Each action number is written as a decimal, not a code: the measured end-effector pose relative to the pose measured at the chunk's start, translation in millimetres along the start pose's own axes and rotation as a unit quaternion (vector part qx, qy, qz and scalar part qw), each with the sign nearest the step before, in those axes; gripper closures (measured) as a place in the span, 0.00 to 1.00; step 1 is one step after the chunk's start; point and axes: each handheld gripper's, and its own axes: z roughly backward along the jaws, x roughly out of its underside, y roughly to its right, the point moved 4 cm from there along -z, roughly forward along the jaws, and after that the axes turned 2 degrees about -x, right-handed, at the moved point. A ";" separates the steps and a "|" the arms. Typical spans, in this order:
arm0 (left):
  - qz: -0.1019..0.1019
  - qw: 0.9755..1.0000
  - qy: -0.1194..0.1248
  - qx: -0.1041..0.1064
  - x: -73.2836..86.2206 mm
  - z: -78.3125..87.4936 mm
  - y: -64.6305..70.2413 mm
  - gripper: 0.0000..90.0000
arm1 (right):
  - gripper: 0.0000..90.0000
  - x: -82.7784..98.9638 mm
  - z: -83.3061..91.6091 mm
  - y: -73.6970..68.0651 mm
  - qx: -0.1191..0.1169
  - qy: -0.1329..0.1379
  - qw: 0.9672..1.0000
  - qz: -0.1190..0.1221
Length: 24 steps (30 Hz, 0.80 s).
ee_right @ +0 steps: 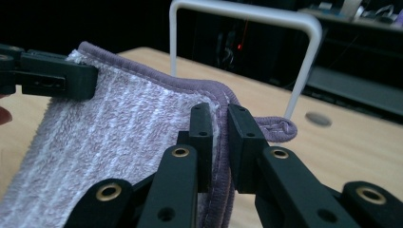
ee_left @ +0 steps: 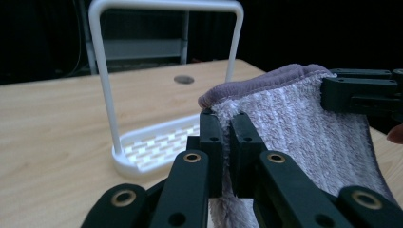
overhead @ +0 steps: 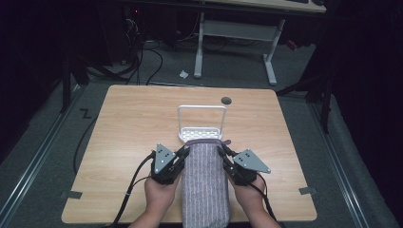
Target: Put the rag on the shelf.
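Note:
A purple striped towel (overhead: pixel 205 183) lies lengthwise on the table, running from the near edge up to a white rack (overhead: pixel 201 122). My left gripper (overhead: pixel 183 153) is shut on the towel's far left corner (ee_left: pixel 214 102). My right gripper (overhead: pixel 222 152) is shut on its far right corner (ee_right: pixel 219 102). The towel's far edge (ee_left: pixel 266 78) is lifted off the table between the two grippers, just in front of the rack's slotted base (ee_left: pixel 157 145). The rack's white hoop (ee_right: pixel 247 14) stands upright behind the towel. A small hanging loop (ee_right: pixel 280 128) sticks out at the right corner.
The wooden table (overhead: pixel 123 133) has a round cable hole (overhead: pixel 226 100) behind the rack. Tape marks sit at the near corners (overhead: pixel 71 194). Beyond the table stand a desk frame (overhead: pixel 235 42) and cables on the dark floor.

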 end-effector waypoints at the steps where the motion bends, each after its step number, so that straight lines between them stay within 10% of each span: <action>1: -0.002 1.000 0.008 0.000 -4.4 1.4 -0.1 0.95 | 0.91 -5.0 0.8 0.8 0.000 0.007 1.000 0.000; 24: -0.020 0.993 0.112 -0.001 -89.8 13.4 -7.4 0.95 | 0.91 -92.1 9.8 8.6 0.008 0.098 0.995 0.019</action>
